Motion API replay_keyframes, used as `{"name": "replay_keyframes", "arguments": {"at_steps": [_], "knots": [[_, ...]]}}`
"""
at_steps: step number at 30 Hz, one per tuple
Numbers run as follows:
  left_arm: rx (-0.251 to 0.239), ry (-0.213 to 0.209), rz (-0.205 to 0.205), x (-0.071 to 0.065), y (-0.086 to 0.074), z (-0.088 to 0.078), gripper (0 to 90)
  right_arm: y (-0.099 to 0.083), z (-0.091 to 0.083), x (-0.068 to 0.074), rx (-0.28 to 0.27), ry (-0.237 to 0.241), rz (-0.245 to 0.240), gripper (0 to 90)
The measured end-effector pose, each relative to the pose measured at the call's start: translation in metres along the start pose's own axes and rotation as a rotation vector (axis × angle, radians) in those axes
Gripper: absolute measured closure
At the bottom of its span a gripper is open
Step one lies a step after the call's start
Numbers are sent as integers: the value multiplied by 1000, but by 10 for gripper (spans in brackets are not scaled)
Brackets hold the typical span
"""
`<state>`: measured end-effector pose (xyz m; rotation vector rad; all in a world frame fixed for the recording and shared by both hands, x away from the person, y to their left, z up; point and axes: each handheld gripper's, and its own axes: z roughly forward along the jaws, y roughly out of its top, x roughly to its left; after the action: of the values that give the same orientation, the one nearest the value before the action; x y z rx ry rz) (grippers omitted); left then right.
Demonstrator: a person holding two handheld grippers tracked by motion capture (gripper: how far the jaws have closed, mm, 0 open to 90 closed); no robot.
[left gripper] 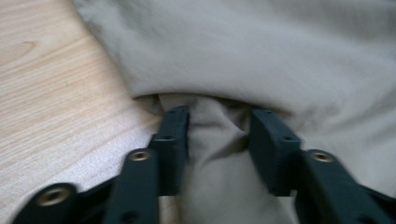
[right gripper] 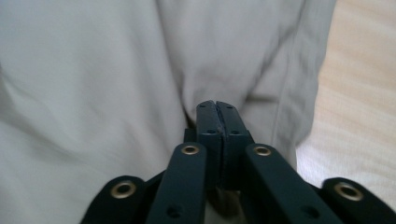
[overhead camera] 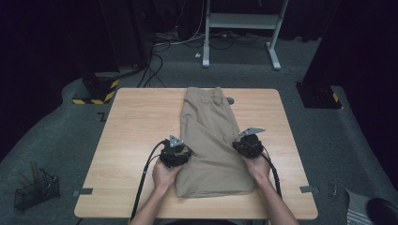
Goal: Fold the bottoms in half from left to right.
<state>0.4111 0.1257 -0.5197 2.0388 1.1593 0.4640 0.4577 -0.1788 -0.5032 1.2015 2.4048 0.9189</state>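
Khaki trousers (overhead camera: 211,136) lie folded lengthwise down the middle of the wooden table (overhead camera: 141,122). My left gripper (overhead camera: 184,151) sits at the garment's left edge. In the left gripper view its jaws (left gripper: 219,126) hold a bunched fold of the khaki cloth (left gripper: 280,56) that fills the gap between the pads. My right gripper (overhead camera: 238,147) is at the garment's right edge. In the right gripper view its jaws (right gripper: 217,109) are pressed together on a pinch of the cloth (right gripper: 93,70), which puckers at the tips. Bare wood (right gripper: 364,93) shows beside it.
A small dark object (overhead camera: 230,100) lies on the table by the trousers' far end. On the floor are a black wire basket (overhead camera: 35,190) at the left, a yellow-and-black striped base (overhead camera: 96,91), cables, and a white table frame (overhead camera: 241,21) at the back.
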Motion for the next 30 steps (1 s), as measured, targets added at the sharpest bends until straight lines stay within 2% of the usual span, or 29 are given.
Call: {"name": "replay_keyframes", "arguments": {"at_steps": [3,5,8,9,10,11,12,13,14,15,16,17,18,19,20,22,23,24,25,26,28,29,30], "knots": [[31,14,48,-3,-3,-7,721,-12,-5,-9,0,-40,20,900],[40,20,71,-6,-7,-13,751,-24,-14,-19,-11,-53,61,900],[44,4,74,-9,-11,-18,756,-34,-21,-25,-9,-38,77,897],[47,3,80,-11,-12,-22,736,-36,-25,-20,7,-33,52,843],[47,3,80,-11,-12,-22,696,-36,-25,-20,7,-33,52,843],[27,-22,49,-10,-10,-24,628,-31,-28,-15,-10,-49,35,712],[8,-23,36,-8,-8,-25,572,-27,-30,-14,-30,-49,38,670],[8,-23,36,-8,-8,-25,527,-23,-31,-13,-55,-49,40,643],[-6,-23,18,-6,-5,-25,527,-23,-31,-13,-55,-49,40,643],[-23,-24,-9,-2,4,-22,472,-12,-28,-11,-81,-45,42,623],[-29,-31,-27,0,7,-18,467,-7,-25,-10,-85,-51,44,622],[-29,-31,-27,0,7,-18,465,-7,-25,-10,-85,-51,44,622],[-17,-37,-48,3,13,-8,461,1,-13,-11,-67,-49,48,621],[-17,-37,-48,3,13,-8,462,1,-13,-11,-67,-49,48,621],[0,-31,-45,3,16,2,468,4,-1,-12,-48,-63,56,632],[17,-22,-38,0,15,8,471,6,5,-13,-30,-66,67,654],[21,-16,-25,-1,15,10,470,7,12,-15,-12,-77,55,812],[25,14,21,-5,13,11,466,8,13,-16,-9,-86,40,888],[25,14,21,-5,13,11,466,8,13,-16,-9,-86,40,888],[26,24,46,-7,11,11,466,8,12,-17,-9,-105,30,898],[23,27,72,-9,8,9,483,7,11,-26,-13,-134,53,900],[24,24,71,-8,7,8,499,5,10,-34,-21,-124,93,899],[18,22,68,-8,6,8,504,4,9,-35,-25,-124,98,898]]}}
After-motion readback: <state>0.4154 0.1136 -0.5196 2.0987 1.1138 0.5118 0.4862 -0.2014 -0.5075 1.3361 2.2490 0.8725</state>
